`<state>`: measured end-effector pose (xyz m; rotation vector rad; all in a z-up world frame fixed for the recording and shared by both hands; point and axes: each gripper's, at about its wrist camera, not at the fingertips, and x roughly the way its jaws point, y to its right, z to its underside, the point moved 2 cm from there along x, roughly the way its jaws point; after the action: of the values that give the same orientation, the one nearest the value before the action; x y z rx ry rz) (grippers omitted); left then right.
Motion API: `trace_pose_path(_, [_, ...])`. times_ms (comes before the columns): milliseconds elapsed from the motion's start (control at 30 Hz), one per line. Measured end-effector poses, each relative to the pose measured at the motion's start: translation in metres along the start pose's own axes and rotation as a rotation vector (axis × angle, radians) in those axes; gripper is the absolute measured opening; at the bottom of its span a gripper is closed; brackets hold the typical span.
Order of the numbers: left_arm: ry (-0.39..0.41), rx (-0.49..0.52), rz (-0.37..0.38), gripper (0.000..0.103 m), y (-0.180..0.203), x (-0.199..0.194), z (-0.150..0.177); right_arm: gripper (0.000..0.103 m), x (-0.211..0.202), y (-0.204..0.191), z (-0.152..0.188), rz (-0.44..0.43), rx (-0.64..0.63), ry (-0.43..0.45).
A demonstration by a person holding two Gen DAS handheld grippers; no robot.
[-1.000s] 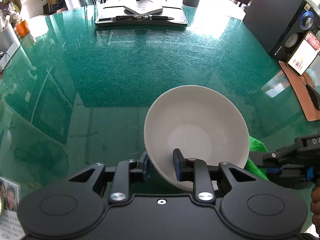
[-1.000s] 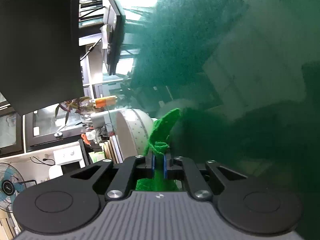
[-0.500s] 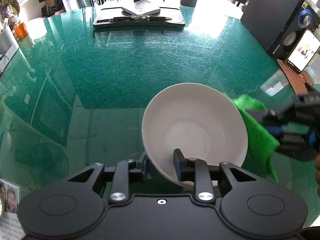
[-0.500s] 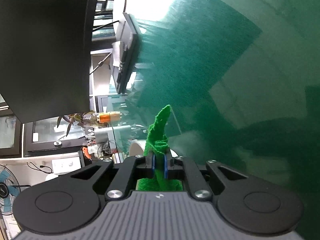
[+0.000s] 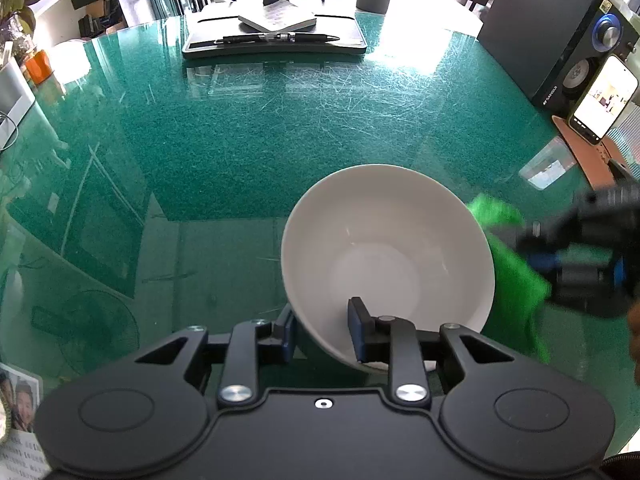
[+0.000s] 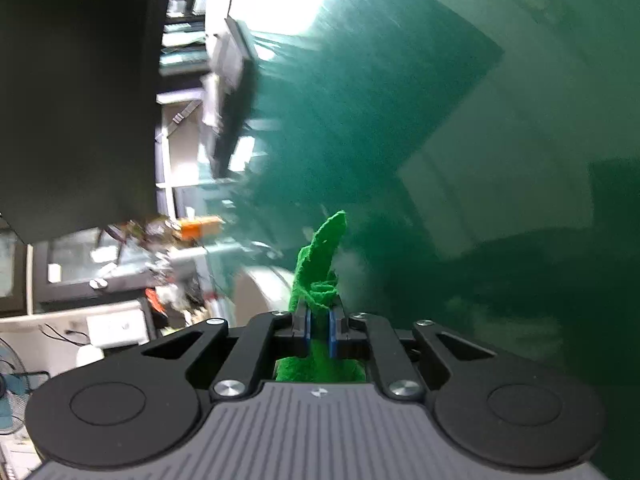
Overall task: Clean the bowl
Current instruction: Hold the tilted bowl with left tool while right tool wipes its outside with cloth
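A white bowl (image 5: 386,258) sits tilted above a green glass table (image 5: 240,128), near the camera and right of centre. The left gripper (image 5: 322,330) clamps its near rim, one finger inside and one outside. Just right of the bowl, the right gripper (image 6: 318,326) is closed on a bright green cloth (image 6: 320,256). At the far edge lies a tray with a pen (image 5: 280,37).

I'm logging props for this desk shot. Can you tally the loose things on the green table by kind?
Bowl: 1
Cloth: 1
Pen: 1
Phone: 1
Speaker: 1
Notepad: 1
Total: 6

The left gripper grips the bowl, the right gripper the cloth.
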<state>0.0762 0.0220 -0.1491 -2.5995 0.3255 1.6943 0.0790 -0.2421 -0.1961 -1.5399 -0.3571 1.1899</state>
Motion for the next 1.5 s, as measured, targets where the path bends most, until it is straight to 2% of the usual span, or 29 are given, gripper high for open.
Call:
trace_pose_path(167, [0.003,0.002,-0.002,0.027,0.001,0.0,0.0,0.01,-0.004,0.005,0.007,0.014,-0.008,-0.003])
trace_pose_path(400, [0.001,0.006,-0.002,0.027,0.0,0.0,0.0,0.01,-0.002,0.02,0.031,0.053,0.025,-0.095])
trace_pose_path(533, [0.001,0.006,-0.003,0.028,0.001,0.001,0.0,0.01,0.003,0.013,0.018,0.091,0.001,-0.066])
trace_pose_path(700, [0.002,0.007,0.0,0.028,0.0,0.001,0.0,0.01,0.007,0.003,-0.003,0.046,-0.01,-0.02])
trace_pose_path(833, [0.005,0.008,0.0,0.028,0.001,0.0,0.001,0.01,0.008,0.003,0.0,0.055,-0.026,-0.014])
trace_pose_path(1133, [0.004,0.016,-0.003,0.029,0.001,0.0,0.0,0.01,0.005,0.023,0.03,0.073,0.029,-0.105])
trace_pose_path(1267, [0.006,0.013,-0.001,0.029,0.0,0.001,0.0,0.01,0.01,0.012,0.014,0.107,0.007,-0.054])
trace_pose_path(1500, [0.008,0.018,-0.002,0.029,0.001,0.001,0.0,0.01,0.009,-0.008,-0.002,0.043,-0.027,0.006])
